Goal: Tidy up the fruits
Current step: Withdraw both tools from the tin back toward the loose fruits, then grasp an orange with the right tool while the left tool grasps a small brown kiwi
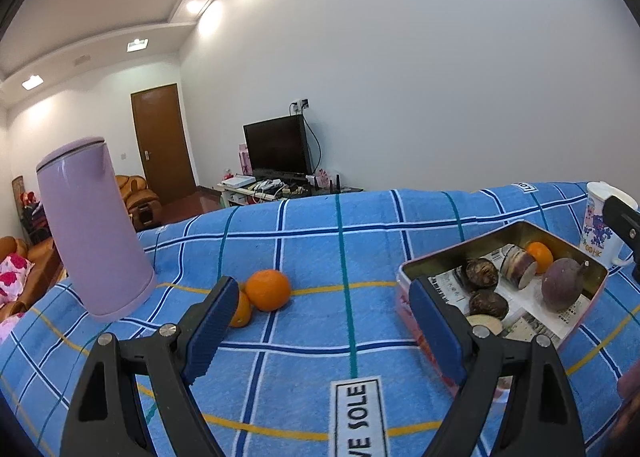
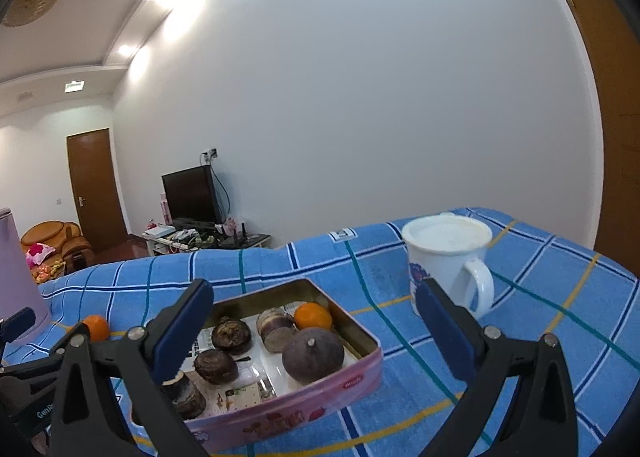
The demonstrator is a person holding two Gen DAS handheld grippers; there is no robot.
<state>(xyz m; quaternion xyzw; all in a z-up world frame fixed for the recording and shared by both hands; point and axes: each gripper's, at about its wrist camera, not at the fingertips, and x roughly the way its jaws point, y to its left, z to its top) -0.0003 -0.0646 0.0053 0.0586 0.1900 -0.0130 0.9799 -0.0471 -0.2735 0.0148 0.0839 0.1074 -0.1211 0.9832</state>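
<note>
**Two oranges loose on the checked cloth, a third in the tin**

Two handheld grippers hover over a desk draped in a blue checked towelling cloth (image 1: pixel 312 341). The left gripper (image 1: pixel 320 321) hangs with its blue-padded jaws released and nothing between them; the right gripper (image 2: pixel 316 321) is likewise spread wide and empty. Just beyond the left gripper's left-hand jaw lie two round oranges: one orange (image 1: pixel 267 290) in plain sight, and a second orange (image 1: pixel 241 310) touching it, partly hidden behind that jaw. To their left stands a tall lilac kettle (image 1: pixel 90 229) with a lid. To the right sits a shallow rectangular pink metal tin (image 2: pixel 304 403), lined with printed paper and holding several dark brown round roots, cut purplish root pieces, a large purple-brown bulb (image 2: pixel 313 355) and a third orange (image 2: pixel 312 316) at its far side. The right gripper's left-hand jaw overlaps the tin's near left corner. Behind the tin's right end stands a white enamel mug (image 2: pixel 450 261) with a cartoon print and a handle. Across the room are a dark television (image 1: pixel 277 148) and a brown wooden door (image 1: pixel 162 143).
</note>
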